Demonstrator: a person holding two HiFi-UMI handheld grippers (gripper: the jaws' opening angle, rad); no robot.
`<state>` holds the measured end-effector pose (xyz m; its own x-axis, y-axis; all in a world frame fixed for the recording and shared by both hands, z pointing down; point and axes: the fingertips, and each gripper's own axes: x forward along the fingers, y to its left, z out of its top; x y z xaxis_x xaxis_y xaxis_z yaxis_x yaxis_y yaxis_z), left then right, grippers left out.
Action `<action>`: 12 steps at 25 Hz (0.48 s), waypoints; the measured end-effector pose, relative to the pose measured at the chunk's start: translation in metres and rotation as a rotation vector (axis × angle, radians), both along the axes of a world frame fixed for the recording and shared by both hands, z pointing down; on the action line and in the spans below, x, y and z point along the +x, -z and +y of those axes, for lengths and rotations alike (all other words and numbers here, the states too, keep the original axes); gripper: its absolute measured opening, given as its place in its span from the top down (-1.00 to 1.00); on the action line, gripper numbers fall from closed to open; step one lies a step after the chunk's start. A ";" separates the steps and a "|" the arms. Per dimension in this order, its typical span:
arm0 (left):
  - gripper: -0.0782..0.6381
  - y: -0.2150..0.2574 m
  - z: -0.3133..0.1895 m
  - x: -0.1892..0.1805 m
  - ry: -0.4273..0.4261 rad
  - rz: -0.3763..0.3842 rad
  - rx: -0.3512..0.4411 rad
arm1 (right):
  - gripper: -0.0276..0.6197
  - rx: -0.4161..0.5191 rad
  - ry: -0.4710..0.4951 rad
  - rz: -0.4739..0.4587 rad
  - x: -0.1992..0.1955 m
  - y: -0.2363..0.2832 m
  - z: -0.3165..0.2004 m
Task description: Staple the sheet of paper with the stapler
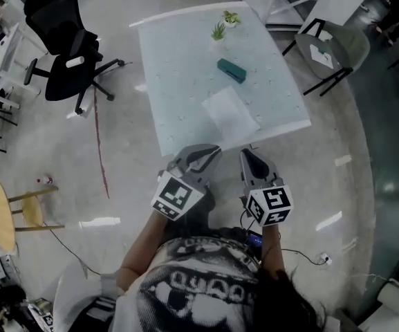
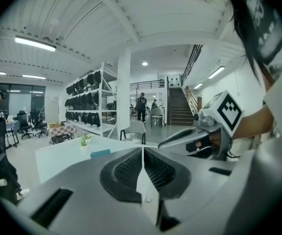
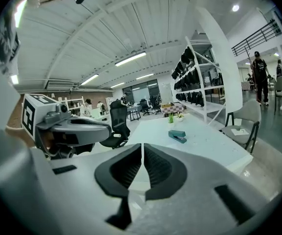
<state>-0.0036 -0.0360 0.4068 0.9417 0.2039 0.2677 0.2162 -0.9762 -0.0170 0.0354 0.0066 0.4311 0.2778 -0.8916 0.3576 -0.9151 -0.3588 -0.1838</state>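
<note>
Teal stapler (image 1: 232, 70), long axis far-left to near-right

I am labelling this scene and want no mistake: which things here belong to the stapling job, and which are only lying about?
For the job: teal stapler, sheet of paper, both on the table.
Only lying about: two small plants on the table, black office chair, yellow stool, grey chair.
</note>
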 end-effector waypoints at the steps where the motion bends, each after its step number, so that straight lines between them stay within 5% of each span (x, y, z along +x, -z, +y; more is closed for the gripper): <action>1: 0.76 -0.001 -0.008 0.005 -0.003 0.001 0.001 | 0.89 -0.006 -0.003 0.000 0.004 -0.002 -0.008; 12: 0.76 -0.013 -0.053 0.031 -0.016 -0.018 -0.017 | 0.86 -0.090 -0.023 -0.034 0.033 -0.033 -0.045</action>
<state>0.0269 -0.0895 0.4203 0.9331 0.2241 0.2812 0.2324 -0.9726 0.0038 0.0681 -0.0381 0.4643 0.2839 -0.8491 0.4455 -0.9005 -0.3957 -0.1804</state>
